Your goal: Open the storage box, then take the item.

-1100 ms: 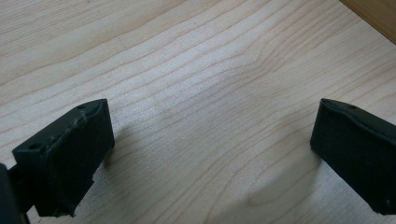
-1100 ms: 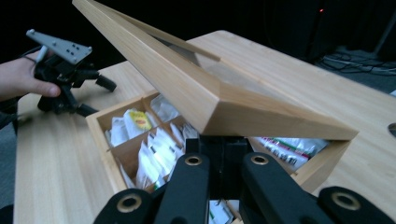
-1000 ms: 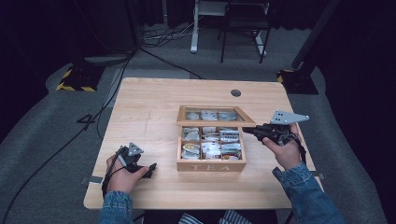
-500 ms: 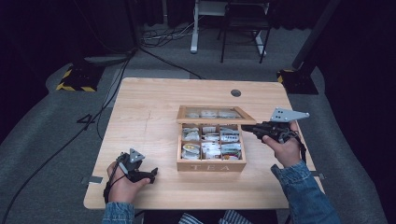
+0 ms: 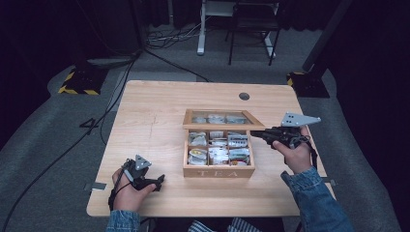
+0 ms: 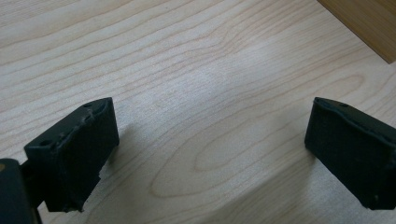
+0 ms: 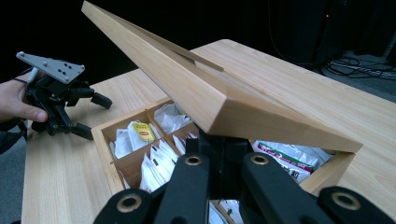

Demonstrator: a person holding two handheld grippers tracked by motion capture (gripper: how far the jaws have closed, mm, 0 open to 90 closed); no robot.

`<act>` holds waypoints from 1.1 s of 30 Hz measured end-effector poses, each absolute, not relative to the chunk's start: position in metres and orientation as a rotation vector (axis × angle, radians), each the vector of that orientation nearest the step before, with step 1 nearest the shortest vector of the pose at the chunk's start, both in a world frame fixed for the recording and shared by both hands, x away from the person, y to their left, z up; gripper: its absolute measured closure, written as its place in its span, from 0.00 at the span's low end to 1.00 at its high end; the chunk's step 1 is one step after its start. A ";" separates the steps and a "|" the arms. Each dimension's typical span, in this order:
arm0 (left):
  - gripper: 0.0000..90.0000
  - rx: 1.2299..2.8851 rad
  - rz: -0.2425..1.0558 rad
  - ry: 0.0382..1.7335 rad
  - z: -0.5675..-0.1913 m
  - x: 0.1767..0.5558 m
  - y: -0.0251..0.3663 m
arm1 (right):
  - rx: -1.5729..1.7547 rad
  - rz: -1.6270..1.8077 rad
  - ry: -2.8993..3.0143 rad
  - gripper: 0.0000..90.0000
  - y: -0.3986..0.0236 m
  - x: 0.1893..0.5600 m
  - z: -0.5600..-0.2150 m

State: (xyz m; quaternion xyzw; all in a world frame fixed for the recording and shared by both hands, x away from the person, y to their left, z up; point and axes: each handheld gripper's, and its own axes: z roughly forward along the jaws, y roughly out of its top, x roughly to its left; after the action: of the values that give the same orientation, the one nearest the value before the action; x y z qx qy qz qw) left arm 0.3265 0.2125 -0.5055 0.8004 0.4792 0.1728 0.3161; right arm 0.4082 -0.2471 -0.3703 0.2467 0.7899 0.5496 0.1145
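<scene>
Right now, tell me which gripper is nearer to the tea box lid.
Right. The right gripper is at the raised lid of the tea box, propping its edge. The left gripper hovers over bare table, left of the box.

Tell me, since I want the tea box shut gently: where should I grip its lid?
Grip the lid by its free front edge, coming from the right gripper's side. It stands propped open, hinged at the box's far side, so that edge swings down.

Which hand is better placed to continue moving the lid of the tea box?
Right. The right gripper is shut at the lid edge, propping it above the tea box. The left gripper lies open, away on the table.
</scene>
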 end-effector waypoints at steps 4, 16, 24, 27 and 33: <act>0.04 2.116 0.451 1.249 -0.505 0.328 0.212 | 0.727 1.606 2.313 1.00 -0.247 0.406 -0.371; 0.25 2.109 0.448 1.265 -0.500 0.325 0.216 | 0.723 1.619 2.312 1.00 -0.248 0.406 -0.370; 0.36 2.089 0.415 1.282 -0.487 0.318 0.220 | 0.724 1.648 2.312 1.00 -0.247 0.408 -0.370; 0.37 2.066 0.420 1.266 -0.476 0.313 0.218 | 0.714 1.661 2.323 1.00 -0.245 0.408 -0.370; 0.37 2.055 0.417 1.217 -0.460 0.305 0.209 | 0.715 1.684 2.325 1.00 -0.246 0.411 -0.369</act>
State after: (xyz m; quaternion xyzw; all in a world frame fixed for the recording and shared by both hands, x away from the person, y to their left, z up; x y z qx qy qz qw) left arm 0.3053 0.2085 -0.4596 0.7938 0.4700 0.1610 0.3509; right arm 0.4107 -0.2458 -0.3693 0.2407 0.7825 0.5669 0.0913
